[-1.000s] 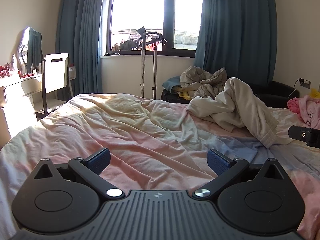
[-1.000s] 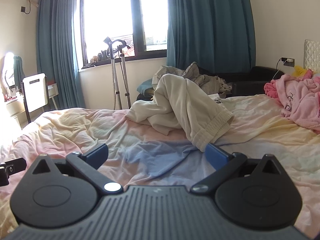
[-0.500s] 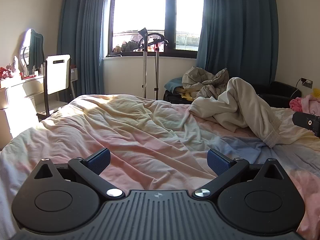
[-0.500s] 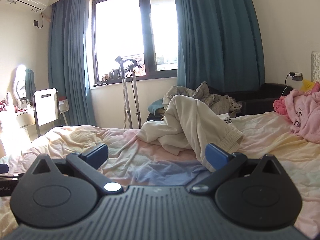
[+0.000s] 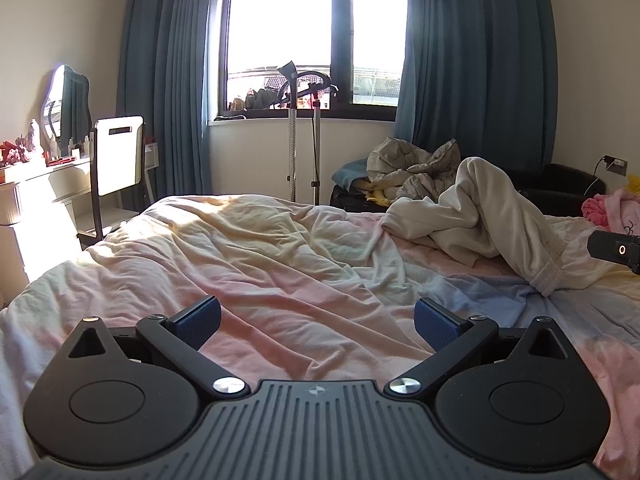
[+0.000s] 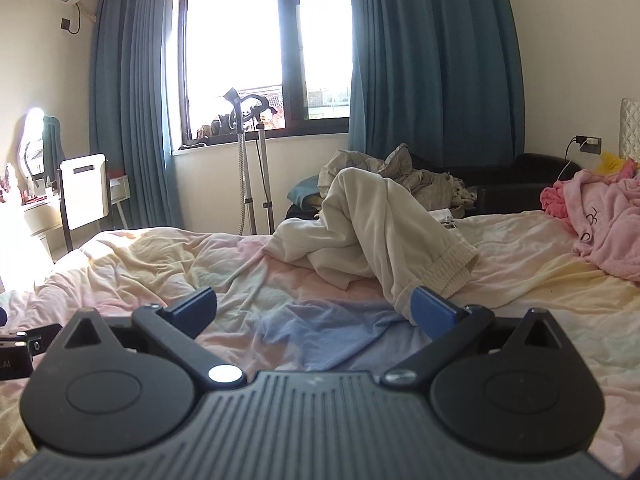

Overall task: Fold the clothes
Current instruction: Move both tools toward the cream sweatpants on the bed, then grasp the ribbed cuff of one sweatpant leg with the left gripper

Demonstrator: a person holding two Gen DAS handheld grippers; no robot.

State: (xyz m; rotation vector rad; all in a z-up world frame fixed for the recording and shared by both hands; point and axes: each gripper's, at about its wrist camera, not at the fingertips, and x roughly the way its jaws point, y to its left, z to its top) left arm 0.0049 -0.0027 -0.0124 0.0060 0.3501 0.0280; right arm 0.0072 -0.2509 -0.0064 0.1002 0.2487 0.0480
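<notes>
Crumpled cream sweatpants (image 5: 484, 216) lie bunched on the pastel bedsheet (image 5: 280, 264), one ribbed cuff hanging toward me; they also show in the right wrist view (image 6: 376, 232). My left gripper (image 5: 318, 324) is open and empty above the sheet, left of the pants. My right gripper (image 6: 312, 310) is open and empty, its right fingertip (image 6: 432, 311) just in front of the pants' cuff (image 6: 448, 276). The right gripper's body shows at the edge of the left wrist view (image 5: 616, 249).
A pink garment (image 6: 604, 220) lies on the bed at right. Beyond the bed stand a garment steamer (image 6: 248, 160), a chair (image 5: 116, 160), a dressing table (image 5: 36, 184), a black sofa (image 6: 512, 184) with piled laundry (image 5: 412, 168), and blue curtains.
Both grippers have tilted upward and risen slightly, so the window and curtains fill more of each view. The sweatpants have not moved. Both grippers stay open.
</notes>
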